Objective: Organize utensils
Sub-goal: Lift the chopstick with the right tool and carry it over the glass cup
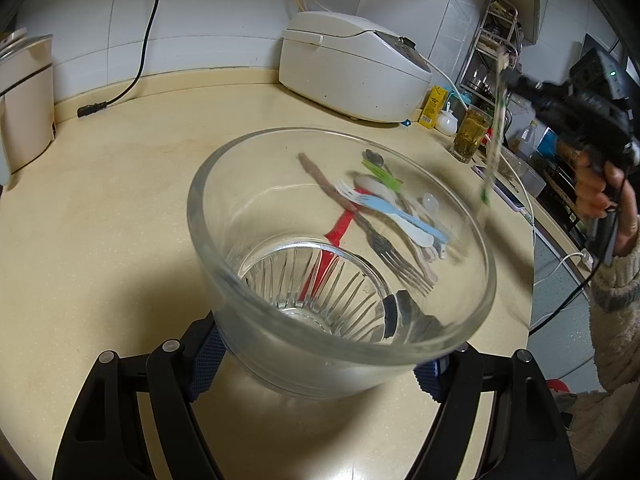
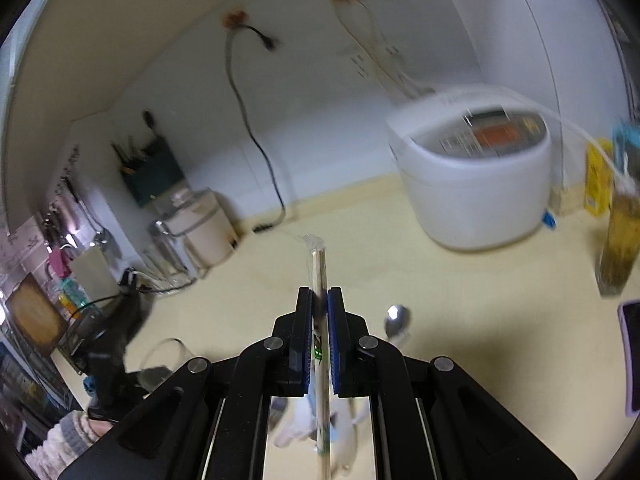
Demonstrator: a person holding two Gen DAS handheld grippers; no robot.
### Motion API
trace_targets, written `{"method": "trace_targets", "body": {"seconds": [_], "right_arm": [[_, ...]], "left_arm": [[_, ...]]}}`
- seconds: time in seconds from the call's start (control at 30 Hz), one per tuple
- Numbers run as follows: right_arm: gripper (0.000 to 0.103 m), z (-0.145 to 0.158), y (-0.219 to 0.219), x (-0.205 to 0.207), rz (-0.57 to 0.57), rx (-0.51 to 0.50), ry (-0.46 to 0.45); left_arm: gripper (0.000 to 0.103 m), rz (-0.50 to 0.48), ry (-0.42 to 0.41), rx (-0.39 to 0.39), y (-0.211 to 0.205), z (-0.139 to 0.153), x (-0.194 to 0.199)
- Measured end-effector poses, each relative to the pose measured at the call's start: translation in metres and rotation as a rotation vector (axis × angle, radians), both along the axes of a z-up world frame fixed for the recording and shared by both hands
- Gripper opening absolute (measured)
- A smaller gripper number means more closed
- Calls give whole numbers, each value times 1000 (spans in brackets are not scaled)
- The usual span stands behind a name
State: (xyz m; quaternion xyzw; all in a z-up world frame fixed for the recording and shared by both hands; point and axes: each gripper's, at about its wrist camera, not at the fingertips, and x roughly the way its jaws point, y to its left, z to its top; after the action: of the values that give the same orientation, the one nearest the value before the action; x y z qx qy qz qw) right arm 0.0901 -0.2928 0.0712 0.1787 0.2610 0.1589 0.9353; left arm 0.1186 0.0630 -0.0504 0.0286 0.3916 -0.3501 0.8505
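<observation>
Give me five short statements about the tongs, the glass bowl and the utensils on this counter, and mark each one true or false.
1. The left tongs grip the glass bowl. True.
2. The right tongs are empty. False: they are shut on wrapped chopsticks.
3. The bowl already holds the forks. False: the metal fork and the blue plastic fork lie on the counter behind it, seen through the glass.
4. A white rice cooker stands at the wall. True.
5. The red utensil hangs in the right tongs. False: it lies on the counter.
</observation>
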Motion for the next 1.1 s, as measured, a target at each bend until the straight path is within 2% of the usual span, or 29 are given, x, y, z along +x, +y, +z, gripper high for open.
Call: {"method": "trace_targets", "body": {"seconds": [0.2, 0.57, 1.1], "right_arm": [[7, 25, 12, -13, 21, -24, -62], [7, 67, 30, -25, 78, -8, -154], [7, 130, 105, -22, 294, 31, -299]], "left_arm": [[81, 0, 0, 0, 0, 0, 0], [81, 0, 1, -1, 0, 0, 0], [82, -1, 6, -4, -2, -1, -1]]}}
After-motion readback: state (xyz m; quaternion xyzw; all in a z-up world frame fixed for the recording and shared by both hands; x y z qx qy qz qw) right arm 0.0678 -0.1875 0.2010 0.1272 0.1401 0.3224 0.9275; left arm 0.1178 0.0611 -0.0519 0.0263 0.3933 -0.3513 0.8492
